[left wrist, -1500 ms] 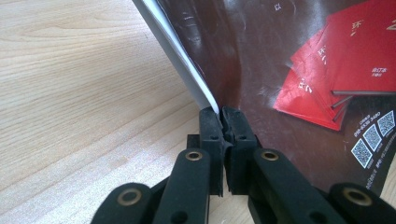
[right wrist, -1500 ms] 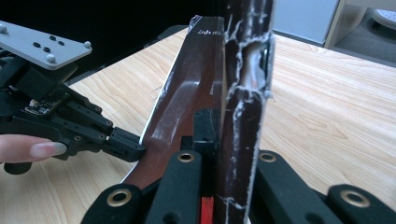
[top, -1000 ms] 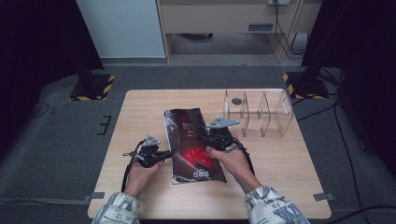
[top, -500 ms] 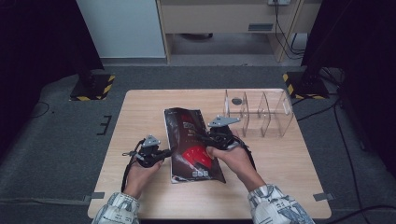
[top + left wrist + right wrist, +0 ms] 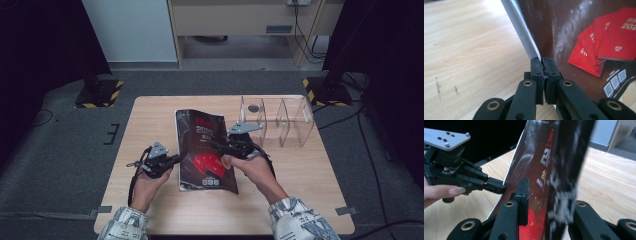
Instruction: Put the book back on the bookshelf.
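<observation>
Plainly, you had the magazine in the middle of the table, its dark cover with the red books facing up and its right side lifted off the wood. Your left gripper was clenched on the magazine's left edge: in the left gripper view its two black jaws stood pressed together on the edge, with the white pages rising just beyond them and bare table to the left. Your right gripper reached over the cover from the right side, and its jaws had just been opening. In the right gripper view the cover stood between them, the left pad lying against its face while the right jaw was hidden behind the blurred near edge of the cover, so you could not tell whether that side still pressed. That same view showed your left gripper farther off, biting the edge, with a fingertip under its body. A clear divided box stood on the table just beyond your right gripper, a small dark disc in its left compartment.
</observation>
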The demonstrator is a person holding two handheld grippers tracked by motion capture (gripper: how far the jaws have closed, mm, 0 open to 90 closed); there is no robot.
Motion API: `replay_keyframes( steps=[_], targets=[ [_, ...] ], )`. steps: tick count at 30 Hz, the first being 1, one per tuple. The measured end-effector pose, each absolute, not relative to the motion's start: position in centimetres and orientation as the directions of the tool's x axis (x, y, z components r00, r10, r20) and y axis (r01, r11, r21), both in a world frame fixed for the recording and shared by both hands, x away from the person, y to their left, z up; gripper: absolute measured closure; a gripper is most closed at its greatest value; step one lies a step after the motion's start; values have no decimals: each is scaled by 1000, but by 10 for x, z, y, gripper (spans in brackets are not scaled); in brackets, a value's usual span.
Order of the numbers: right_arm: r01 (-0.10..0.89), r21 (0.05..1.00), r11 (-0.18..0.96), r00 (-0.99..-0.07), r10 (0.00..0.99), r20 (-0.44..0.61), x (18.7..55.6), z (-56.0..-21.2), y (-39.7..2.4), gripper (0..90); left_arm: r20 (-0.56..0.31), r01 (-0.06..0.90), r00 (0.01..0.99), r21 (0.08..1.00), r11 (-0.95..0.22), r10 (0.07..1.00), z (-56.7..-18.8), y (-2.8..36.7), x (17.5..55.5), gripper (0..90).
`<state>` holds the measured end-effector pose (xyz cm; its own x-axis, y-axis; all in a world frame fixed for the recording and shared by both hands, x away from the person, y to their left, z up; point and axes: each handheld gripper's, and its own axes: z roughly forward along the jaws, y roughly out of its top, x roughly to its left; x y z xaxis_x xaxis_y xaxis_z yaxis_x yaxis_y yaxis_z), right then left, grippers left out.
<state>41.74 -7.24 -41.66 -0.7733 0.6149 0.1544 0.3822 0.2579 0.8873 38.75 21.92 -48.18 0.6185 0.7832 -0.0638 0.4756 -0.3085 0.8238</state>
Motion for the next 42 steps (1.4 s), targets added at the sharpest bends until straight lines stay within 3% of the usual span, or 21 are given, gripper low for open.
replay_keyframes(
  steps=[17, 30, 36, 39, 42],
  targets=[
    [348, 919, 185, -769, 618, 167, 420, -399, -81, 699, -14, 409, 638, 853, -323, 770, -469, 214, 380, 880],
    [343, 928, 146, -789, 581, 200, 425, -387, -85, 648, -4, 388, 645, 863, -323, 764, -467, 212, 379, 880],
    [346, 928, 136, -778, 594, 203, 426, -385, -84, 732, -2, 384, 648, 865, -324, 762, -467, 212, 378, 880],
    [353, 926, 134, -768, 607, 205, 426, -384, -84, 819, -3, 383, 650, 865, -324, 760, -467, 212, 378, 880],
    [353, 926, 134, -767, 608, 205, 427, -384, -84, 836, -5, 383, 651, 865, -323, 759, -468, 213, 379, 880]
  ],
)
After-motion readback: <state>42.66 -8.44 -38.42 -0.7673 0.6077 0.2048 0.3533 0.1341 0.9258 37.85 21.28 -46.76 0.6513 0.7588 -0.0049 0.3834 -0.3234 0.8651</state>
